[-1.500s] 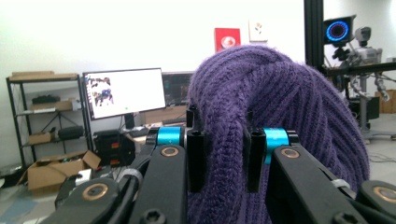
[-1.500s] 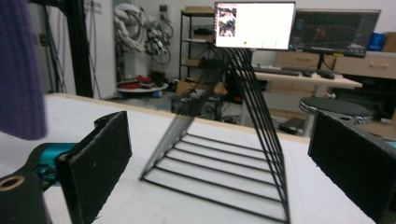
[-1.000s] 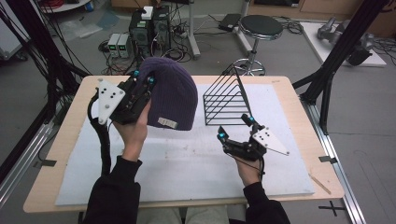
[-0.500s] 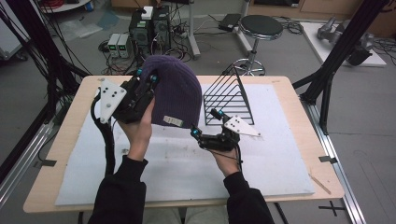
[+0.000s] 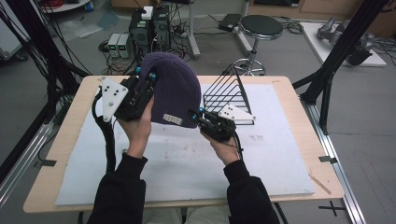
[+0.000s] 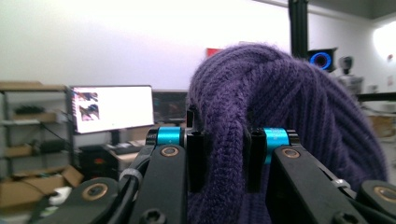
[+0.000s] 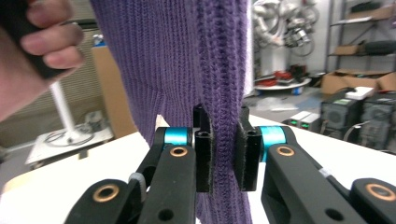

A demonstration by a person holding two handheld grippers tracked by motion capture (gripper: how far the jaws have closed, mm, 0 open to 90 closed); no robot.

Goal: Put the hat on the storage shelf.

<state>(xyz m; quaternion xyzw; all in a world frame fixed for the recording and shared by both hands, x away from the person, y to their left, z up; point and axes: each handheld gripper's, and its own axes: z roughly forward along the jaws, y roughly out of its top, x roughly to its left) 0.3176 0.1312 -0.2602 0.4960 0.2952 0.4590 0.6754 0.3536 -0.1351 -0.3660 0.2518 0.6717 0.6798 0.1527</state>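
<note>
A purple knit beanie hangs in the air above the table, held up from its top left. My left gripper is shut on a thick fold of the beanie near its crown, and in the left gripper view the knit is squeezed between the two pads. My right gripper has come to the beanie's lower right edge. In the right gripper view its jaws pinch the hanging rim of the beanie between the pads. A small white label shows near the rim.
A black wire rack stands on the white mat just right of the beanie, close behind my right gripper. The wooden table edge runs around the mat. A stool and computer boxes stand on the floor beyond.
My right gripper has moved left and up from the table's right side to the beanie's lower edge and shut on it. The left gripper has lifted the beanie slightly higher.
</note>
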